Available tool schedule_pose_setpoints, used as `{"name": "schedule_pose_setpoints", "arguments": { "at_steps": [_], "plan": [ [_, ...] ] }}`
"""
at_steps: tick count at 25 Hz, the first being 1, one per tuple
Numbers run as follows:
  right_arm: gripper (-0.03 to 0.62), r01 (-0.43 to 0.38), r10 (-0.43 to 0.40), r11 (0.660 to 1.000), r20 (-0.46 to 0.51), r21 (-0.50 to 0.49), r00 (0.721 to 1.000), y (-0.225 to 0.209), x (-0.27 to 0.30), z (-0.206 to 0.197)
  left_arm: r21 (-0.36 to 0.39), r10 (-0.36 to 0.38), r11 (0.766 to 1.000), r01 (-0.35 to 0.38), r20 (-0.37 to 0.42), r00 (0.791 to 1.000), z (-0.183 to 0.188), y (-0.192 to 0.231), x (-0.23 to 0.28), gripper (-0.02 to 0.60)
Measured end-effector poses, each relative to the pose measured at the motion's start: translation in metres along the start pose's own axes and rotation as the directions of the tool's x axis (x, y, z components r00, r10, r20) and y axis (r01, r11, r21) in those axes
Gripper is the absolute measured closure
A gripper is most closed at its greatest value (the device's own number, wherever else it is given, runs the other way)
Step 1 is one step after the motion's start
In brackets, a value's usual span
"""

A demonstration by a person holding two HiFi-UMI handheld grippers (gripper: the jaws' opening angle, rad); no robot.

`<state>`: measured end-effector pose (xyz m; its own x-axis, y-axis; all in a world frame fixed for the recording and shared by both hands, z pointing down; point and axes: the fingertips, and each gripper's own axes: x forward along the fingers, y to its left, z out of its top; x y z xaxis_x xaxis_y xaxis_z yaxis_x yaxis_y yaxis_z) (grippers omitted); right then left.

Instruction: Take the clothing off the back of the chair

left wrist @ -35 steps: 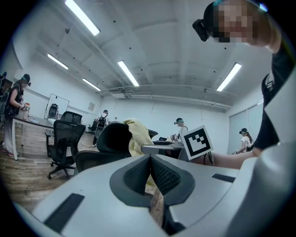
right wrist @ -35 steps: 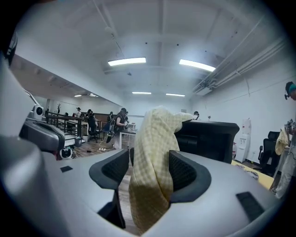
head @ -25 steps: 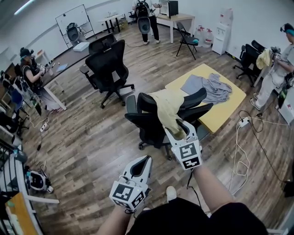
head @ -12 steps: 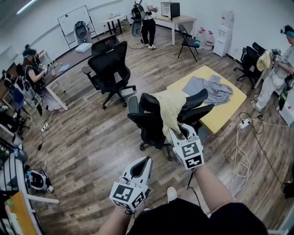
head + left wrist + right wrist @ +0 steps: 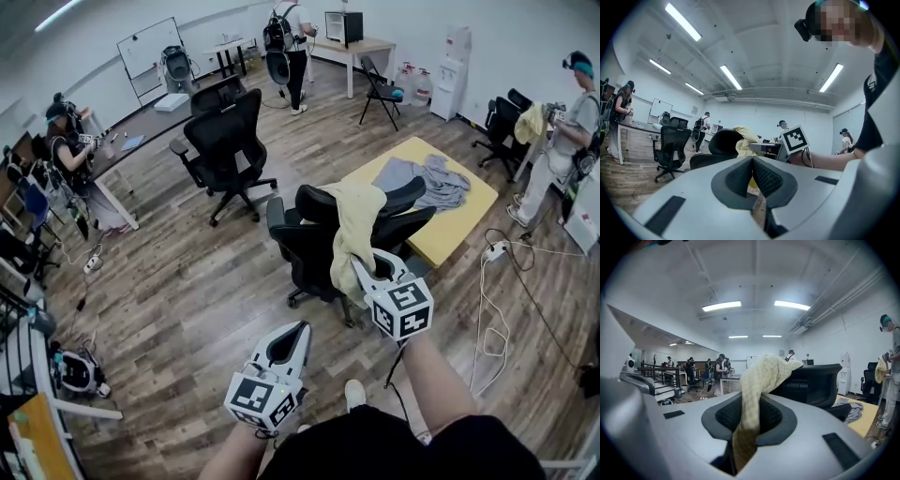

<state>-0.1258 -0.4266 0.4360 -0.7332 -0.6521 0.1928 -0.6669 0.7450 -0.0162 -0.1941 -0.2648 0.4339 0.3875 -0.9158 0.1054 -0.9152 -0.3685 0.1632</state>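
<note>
1. The right gripper [image 5: 747, 414] has its jaws closing on the hanging lower end of the pale yellow fabric garment [image 5: 761, 376], with the cloth pinched between the pads.
2. From those jaws the garment runs upward and ahead. Its long axis rises to the top edge of the black swivel office chair [image 5: 309, 246], where it is folded over the backrest.
3. The draped part therefore lies above and beyond the right gripper. Freeing it likely calls for a lift up over that edge, then a pull back toward the person.
4. The left gripper [image 5: 296, 330] sits lower, nearer the person and off to the left. Its jaws are together on nothing, well apart from the garment, so the right hand is plainly the nearer.
</note>
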Motion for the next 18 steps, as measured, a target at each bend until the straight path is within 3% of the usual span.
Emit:
{"name": "schedule_pose_setpoints", "arguments": {
  "at_steps": [6,18],
  "plan": [
    [0.52,-0.004,-0.001,0.995,0.054,0.096,0.999,0.022,-0.022,0.016,0.002,-0.017,1.0,0.017,0.012,1.0,0.002,0.003,-0.036,0.566],
    [0.52,0.027,-0.043,0.988,0.105,0.153,0.994,0.087,-0.089,0.019,0.0,-0.106,0.994,0.106,0.016,0.994,-0.005,-0.014,-0.108,0.566]
  ]
}}
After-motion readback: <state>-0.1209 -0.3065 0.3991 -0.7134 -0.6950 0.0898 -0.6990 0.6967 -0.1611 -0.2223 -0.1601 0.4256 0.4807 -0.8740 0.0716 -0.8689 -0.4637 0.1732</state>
